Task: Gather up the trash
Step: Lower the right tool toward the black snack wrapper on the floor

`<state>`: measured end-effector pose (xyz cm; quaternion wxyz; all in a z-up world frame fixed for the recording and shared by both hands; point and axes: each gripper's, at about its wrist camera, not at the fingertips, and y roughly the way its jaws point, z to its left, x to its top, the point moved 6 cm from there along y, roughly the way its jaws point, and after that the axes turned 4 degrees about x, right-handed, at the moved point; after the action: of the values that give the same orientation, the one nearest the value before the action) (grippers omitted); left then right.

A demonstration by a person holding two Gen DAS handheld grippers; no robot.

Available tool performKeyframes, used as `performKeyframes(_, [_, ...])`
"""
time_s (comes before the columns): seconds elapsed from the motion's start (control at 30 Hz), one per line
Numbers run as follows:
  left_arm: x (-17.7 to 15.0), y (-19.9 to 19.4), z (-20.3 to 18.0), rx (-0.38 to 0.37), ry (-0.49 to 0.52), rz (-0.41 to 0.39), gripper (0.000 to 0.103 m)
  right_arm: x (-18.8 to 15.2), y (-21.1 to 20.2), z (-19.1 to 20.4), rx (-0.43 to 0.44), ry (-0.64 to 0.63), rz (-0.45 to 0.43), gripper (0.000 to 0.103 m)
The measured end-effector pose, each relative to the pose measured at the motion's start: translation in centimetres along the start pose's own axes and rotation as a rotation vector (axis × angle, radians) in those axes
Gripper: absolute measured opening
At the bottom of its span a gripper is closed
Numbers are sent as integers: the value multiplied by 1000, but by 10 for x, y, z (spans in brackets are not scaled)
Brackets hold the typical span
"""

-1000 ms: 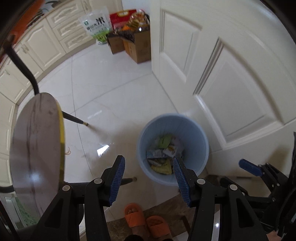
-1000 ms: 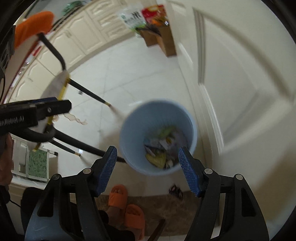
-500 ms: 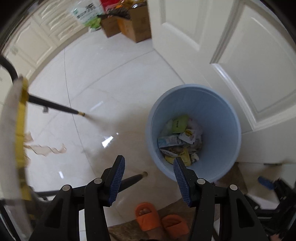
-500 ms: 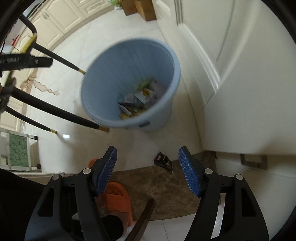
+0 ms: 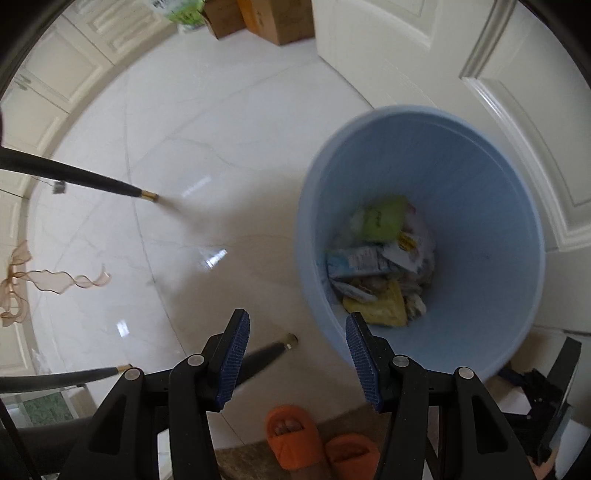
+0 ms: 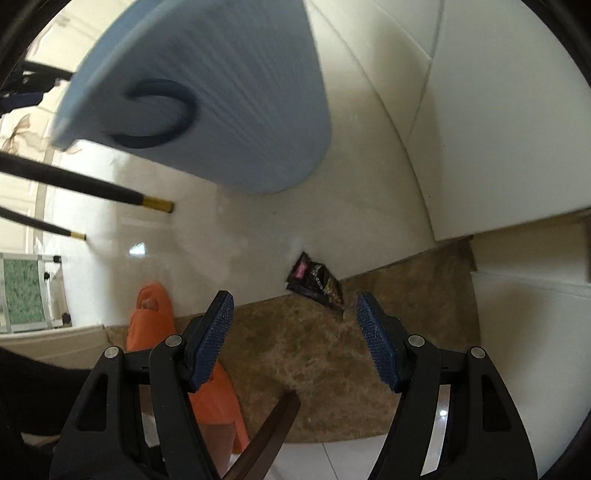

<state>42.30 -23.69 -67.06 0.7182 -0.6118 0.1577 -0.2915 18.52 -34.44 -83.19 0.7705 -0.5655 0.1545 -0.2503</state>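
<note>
Bin (image 5: 491,206) on floor (image 5: 221,147), close before door (image 5: 461,44). Wrappers (image 5: 380,258) heaped in bin bottom. Boxes (image 5: 273,14) far behind, along door side. Chair leg tips (image 5: 147,195) on floor left of bin. Loose packet (image 6: 316,282) on floor at mat (image 6: 314,369) edge, well below bin (image 6: 221,92) in right wrist view, between right tongs (image 6: 295,336) tips. Slippers (image 5: 317,443) on mat, beneath left tongs (image 5: 297,360).

Bin (image 5: 491,206): pale blue, ribbed outside. Inside the bin: lime-green packet (image 5: 382,218), yellow packet (image 5: 380,308), white-and-blue wrappers. Wrapper (image 6: 316,280) below the bin: black with pink patch. Floor (image 5: 207,147): glossy white, faint veining. Strip (image 6: 314,354) under the wrapper: mottled brown stone. Slippers (image 5: 291,435): orange. Chair legs (image 5: 92,179): black, brass tips. Both tongs (image 5: 295,354) (image 6: 293,339): black frames, dark blue textured pads. Door (image 5: 498,66): cream.
</note>
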Motion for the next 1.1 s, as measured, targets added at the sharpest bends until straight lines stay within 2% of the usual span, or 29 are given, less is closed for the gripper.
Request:
performKeyframes(0.13, [-12, 0, -7, 9, -15, -31, 50, -1, 18, -13, 6, 54, -7, 66])
performKeyframes(0.27, [-40, 16, -14, -6, -146, -23, 53, -7, 44, -27, 7, 75, 11, 66])
performKeyframes(0.3, [-50, 18, -14, -9, -201, -63, 54, -9, 51, -29, 10, 77, 19, 66])
performKeyframes(0.33, [-58, 19, -15, -8, -232, -89, 62, -10, 57, -31, 14, 80, 23, 66])
performKeyframes(0.37, [-65, 20, -17, -5, -243, -104, 64, -12, 65, -33, 16, 82, 30, 66])
performKeyframes(0.4, [-71, 20, -19, -20, -252, -120, 62, -14, 71, -34, 17, 80, 38, 66])
performKeyframes(0.47, [-92, 23, -30, -67, -251, -122, 64, -18, 83, -35, 21, 73, 51, 66])
performKeyframes(0.53, [-115, 30, -36, -55, -265, -125, 63, -19, 91, -33, 27, 68, 61, 66])
performKeyframes(0.63, [-151, 49, -54, -154, -300, -93, 62, -17, 102, -28, 31, 45, 65, 66])
performKeyframes(0.77, [-157, 84, -70, -169, -259, -48, 62, -16, 120, -32, 7, 43, 72, 66])
performKeyframes(0.9, [-161, 132, -92, -186, -211, 30, 61, -14, 133, -37, -13, 51, 68, 65])
performKeyframes(1.0, [-168, 166, -103, -230, -232, 95, 61, -13, 143, -40, -39, 51, 77, 58])
performKeyframes(1.1, [-168, 185, -112, -247, -224, 102, 60, -11, 146, -38, -70, 16, 70, 51])
